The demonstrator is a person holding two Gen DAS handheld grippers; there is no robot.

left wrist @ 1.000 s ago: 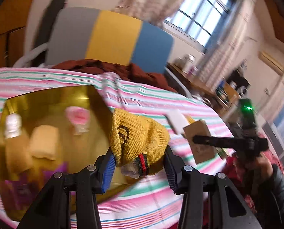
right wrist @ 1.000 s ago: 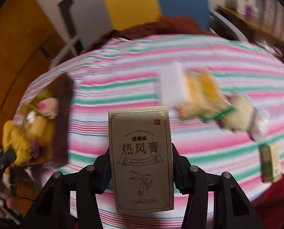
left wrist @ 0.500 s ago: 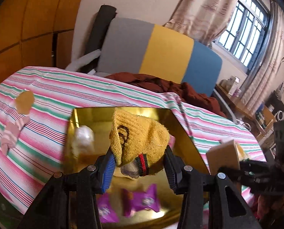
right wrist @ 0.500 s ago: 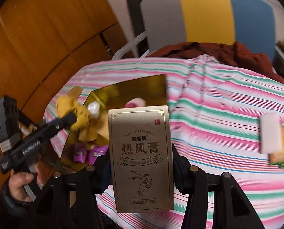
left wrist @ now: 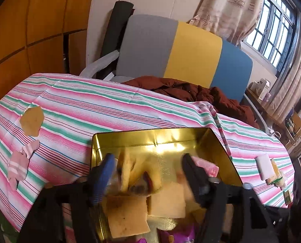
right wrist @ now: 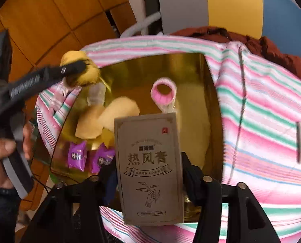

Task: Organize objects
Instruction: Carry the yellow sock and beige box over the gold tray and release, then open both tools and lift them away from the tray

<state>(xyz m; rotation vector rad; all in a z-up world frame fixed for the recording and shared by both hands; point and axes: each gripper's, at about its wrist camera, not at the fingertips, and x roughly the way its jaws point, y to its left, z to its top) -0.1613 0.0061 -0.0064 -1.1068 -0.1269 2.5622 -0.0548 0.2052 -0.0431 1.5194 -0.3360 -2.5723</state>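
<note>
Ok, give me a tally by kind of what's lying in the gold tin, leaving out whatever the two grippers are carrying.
Purple candy packets: 2
Pale yellow pads: 2
Pink-and-white roll: 1
Clear-wrapped item: 1
Total in the gold tin: 6 that I can make out

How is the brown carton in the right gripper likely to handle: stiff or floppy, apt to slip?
The brown carton looks like thin printed cardboard with flat faces and straight edges, so probably stiff but crushable. It seems light for its size. With the right gripper jaws opening, its smooth sides may slide down toward the gold tin below.
</note>
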